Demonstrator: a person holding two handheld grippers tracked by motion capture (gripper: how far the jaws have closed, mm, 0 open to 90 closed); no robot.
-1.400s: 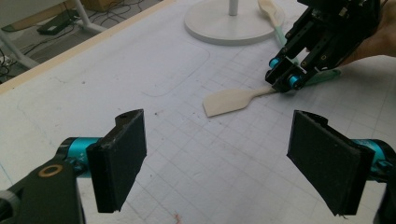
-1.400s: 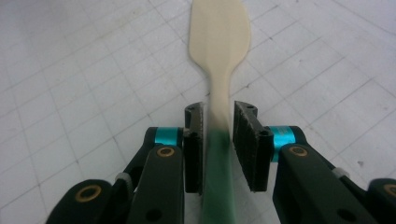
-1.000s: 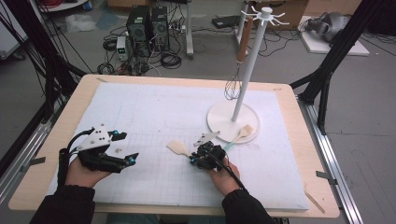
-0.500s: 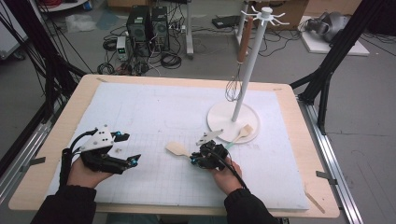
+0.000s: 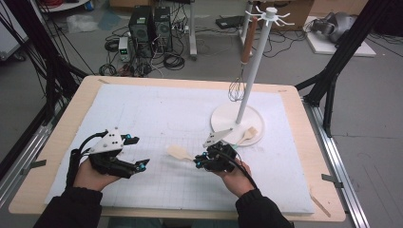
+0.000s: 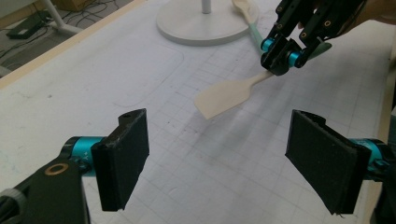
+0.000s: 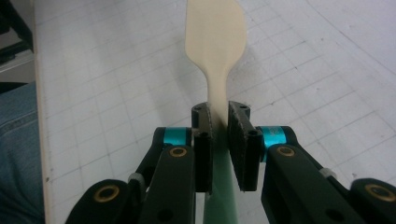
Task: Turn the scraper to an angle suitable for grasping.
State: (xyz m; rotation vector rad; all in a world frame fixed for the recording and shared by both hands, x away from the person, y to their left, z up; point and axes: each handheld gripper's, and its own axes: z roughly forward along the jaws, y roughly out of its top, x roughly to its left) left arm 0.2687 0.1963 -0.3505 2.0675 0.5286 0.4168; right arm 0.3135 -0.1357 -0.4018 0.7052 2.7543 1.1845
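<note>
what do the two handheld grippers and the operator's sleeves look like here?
Both grippers, left and right, are black linkage frames with teal collars, brass-coloured pivots and flat black pads. Each carries a grey three-cornered plate and a black cable. Sleeves are black.

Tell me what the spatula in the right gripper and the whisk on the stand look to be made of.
Spatula: matte cream blade, likely silicone or plastic; green handle, smooth, probably plastic. Whisk: thin wire loops, apparently metal, with a brown handle that looks wooden, though too small to be sure.
</note>
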